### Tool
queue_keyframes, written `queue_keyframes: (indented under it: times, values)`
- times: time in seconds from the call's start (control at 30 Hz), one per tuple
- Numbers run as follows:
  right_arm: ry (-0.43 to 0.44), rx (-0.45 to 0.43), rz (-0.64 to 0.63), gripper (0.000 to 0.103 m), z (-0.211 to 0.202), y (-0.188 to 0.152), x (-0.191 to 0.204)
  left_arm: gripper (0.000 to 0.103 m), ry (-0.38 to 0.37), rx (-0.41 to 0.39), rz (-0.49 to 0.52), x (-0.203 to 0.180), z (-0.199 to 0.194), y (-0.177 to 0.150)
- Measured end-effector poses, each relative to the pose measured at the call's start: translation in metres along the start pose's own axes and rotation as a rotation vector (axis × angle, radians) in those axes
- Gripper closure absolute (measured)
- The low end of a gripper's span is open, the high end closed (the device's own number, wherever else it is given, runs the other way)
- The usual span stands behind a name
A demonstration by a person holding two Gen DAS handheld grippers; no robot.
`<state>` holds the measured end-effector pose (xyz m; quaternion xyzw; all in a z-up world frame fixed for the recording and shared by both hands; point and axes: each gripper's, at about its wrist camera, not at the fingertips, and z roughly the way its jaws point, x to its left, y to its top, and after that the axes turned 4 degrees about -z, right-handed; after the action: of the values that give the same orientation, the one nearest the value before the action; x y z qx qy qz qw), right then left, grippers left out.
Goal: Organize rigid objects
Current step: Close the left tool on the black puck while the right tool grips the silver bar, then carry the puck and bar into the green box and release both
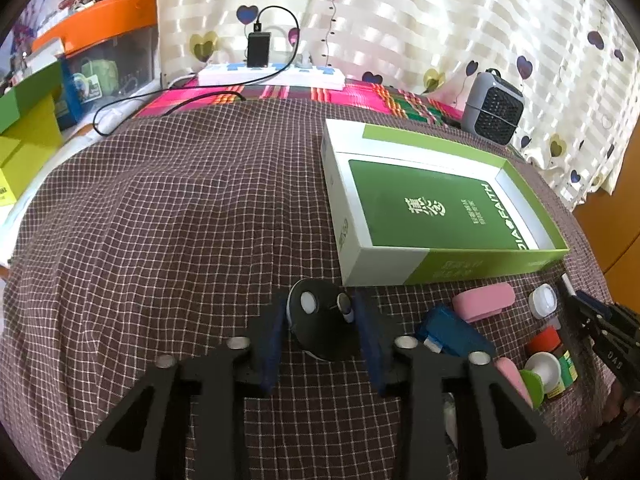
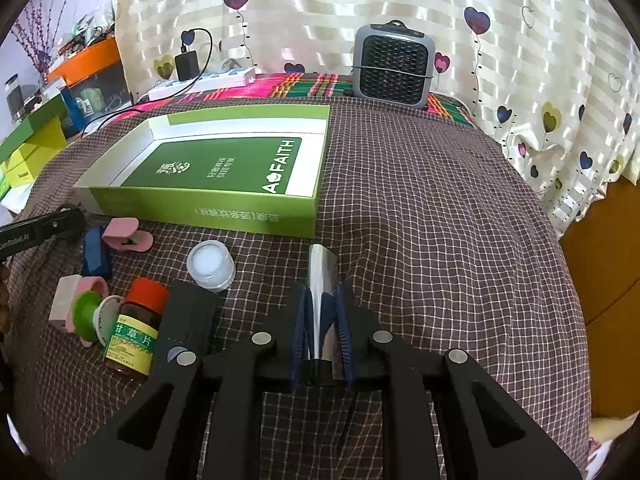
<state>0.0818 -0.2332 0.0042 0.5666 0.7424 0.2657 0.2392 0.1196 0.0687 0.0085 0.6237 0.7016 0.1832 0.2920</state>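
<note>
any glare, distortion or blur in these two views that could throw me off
Left wrist: fisheye bows the green box edges and checked cloth; backlit curtain washes out; black corner vignette; left gripper and round black object sharp. Right wrist: same bowing and bright curtain; the shiny metal piece in the right gripper mirrors the light in streaks; bottle label readable, so little blur.

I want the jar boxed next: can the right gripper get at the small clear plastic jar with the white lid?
Probably not yet: the right gripper is shut on a shiny metal cylinder. The jar itself stands uncovered just to its left.
</note>
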Motion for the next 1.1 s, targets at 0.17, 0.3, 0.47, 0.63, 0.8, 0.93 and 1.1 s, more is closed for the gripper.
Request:
queue_keyframes:
  times: [0.17, 0.3, 0.47, 0.63, 0.8, 0.93, 1.1]
  values:
    - [0.028, 0.032, 0.026, 0.081, 0.007, 0.000, -0.004, 0.076, 0.001, -0.004, 0.009, -0.002, -0.001, -0.001]
    - [0.034, 0.031, 0.029, 0.081, 0.007, 0.000, -0.004, 0.076, -0.001, -0.004, 0.007, -0.001, -0.002, -0.002]
    - [0.036, 0.032, 0.032, 0.081, 0.007, 0.000, -0.005, 0.076, -0.001, -0.003, 0.007, -0.001, -0.002, -0.003]
    - [0.039, 0.029, 0.037, 0.081, 0.006, 0.000, -0.006, 0.076, -0.003, -0.007, 0.005, 0.000, -0.007, -0.005]
    - [0.047, 0.011, 0.040, 0.081, 0.000, -0.002, -0.005, 0.076, -0.014, -0.015, 0.009, -0.002, -0.015, -0.007]
    - [0.054, -0.007, 0.041, 0.081, -0.007, 0.000, -0.005, 0.076, -0.022, -0.030, 0.016, -0.004, -0.026, -0.007]
    - [0.050, -0.030, 0.027, 0.081, -0.016, 0.007, -0.003, 0.076, -0.037, -0.051, 0.022, -0.007, -0.038, 0.000]
